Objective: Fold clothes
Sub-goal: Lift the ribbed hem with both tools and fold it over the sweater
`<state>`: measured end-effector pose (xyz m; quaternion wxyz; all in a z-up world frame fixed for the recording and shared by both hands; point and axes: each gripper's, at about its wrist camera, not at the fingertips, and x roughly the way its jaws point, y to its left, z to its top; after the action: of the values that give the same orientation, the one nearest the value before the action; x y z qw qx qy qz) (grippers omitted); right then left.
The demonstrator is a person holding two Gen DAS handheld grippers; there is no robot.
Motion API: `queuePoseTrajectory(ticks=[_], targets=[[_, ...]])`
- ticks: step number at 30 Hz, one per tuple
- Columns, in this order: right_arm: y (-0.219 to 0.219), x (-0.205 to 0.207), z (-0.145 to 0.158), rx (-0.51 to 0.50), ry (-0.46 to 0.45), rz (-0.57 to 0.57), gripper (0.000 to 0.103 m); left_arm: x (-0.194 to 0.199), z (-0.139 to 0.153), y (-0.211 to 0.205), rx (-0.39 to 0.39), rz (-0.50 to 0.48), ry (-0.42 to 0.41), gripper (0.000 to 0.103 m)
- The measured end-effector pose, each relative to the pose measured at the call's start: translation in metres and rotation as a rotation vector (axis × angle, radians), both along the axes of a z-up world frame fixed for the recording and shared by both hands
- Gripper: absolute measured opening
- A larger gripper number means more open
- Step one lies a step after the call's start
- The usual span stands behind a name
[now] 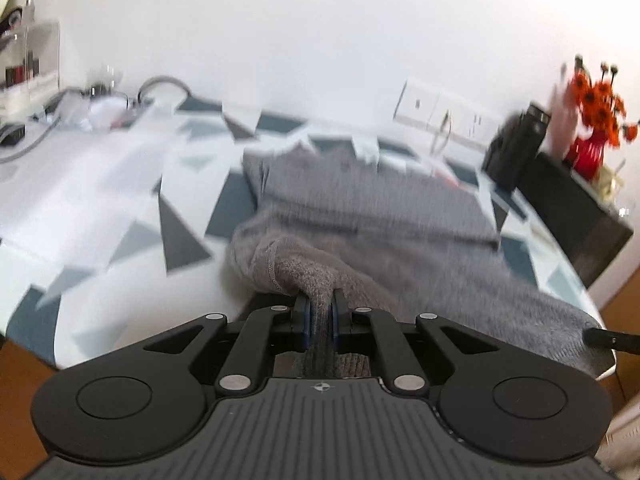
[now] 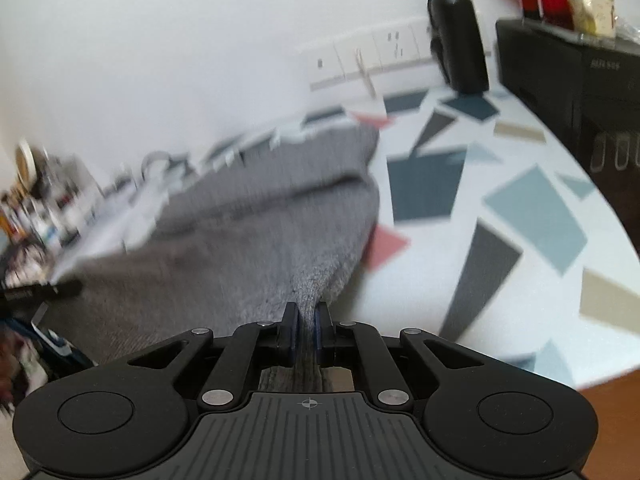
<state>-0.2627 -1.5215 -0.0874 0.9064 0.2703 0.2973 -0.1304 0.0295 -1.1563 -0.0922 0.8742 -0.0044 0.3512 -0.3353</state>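
- My left tool [image 1: 320,314]: clamped on gray sweater [image 1: 380,216] hem; thin bunch may slip.
- My right tool [image 2: 307,330]: clamped likewise; uneven lift skews fold.
- Flask [image 2: 458,36], 1 o'clock: snag risk.

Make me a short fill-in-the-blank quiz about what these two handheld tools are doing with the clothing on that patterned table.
1. Both the left tool and the right tool are shut on a ____ knitted sweater.
2. The tablecloth under it is printed with ____ shapes.
3. Beside the black box stands a red vase of ____ flowers.
4. A black ____ stands against the wall.

Missing words: grey; geometric; orange; bottle
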Motion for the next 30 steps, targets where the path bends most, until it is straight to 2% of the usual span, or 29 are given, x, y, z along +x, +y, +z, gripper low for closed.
queuePoseTrajectory(ticks=[7, 14, 23, 30], targets=[[-0.035, 0.033, 0.048, -0.011, -0.136, -0.001, 0.007, 0.026, 0.034, -0.024, -0.063, 0.018, -0.087, 0.010], [-0.064, 0.085, 0.071, -0.069, -0.180, -0.033, 0.007, 0.066, 0.045, -0.044, -0.064, 0.007, -0.102, 0.010], [-0.101, 0.164, 0.061, -0.083, -0.151, -0.120, 0.007, 0.151, 0.029, -0.074, -0.121, 0.018, 0.017, 0.010], [-0.130, 0.233, 0.027, -0.089, -0.108, -0.186, 0.007, 0.225, -0.003, -0.112, -0.076, -0.009, 0.084, 0.010]])
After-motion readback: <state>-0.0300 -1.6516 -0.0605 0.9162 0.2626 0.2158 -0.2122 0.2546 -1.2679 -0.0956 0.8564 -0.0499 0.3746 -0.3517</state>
